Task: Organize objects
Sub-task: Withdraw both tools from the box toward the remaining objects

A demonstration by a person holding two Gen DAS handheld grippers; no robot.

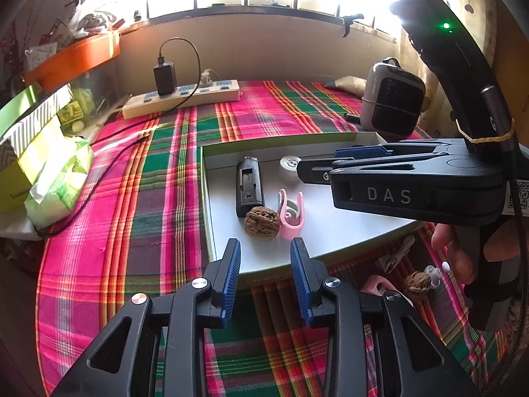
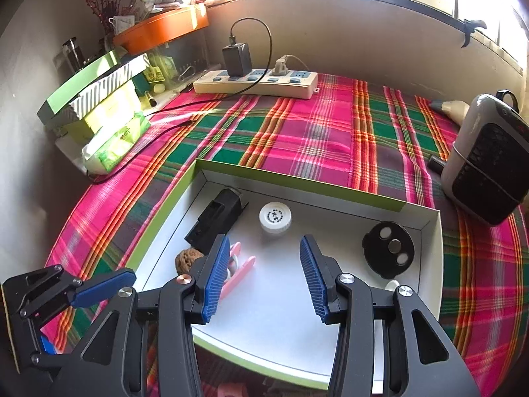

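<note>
Blue-padded left gripper (image 1: 265, 278) and right gripper (image 2: 264, 278) both hover with jaws parted and empty over the shallow green-edged white cardboard tray (image 2: 297, 330) (on plaid cloth (image 2: 314, 139)), where the brown wrinkled walnut (image 1: 262, 222) lies just ahead of the left one.

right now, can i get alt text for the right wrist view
The right gripper, fingers open and empty, hovers over a shallow green-edged box on a plaid cloth. Inside lie a black case, white cap, walnut, pink clip and black disc.
</note>
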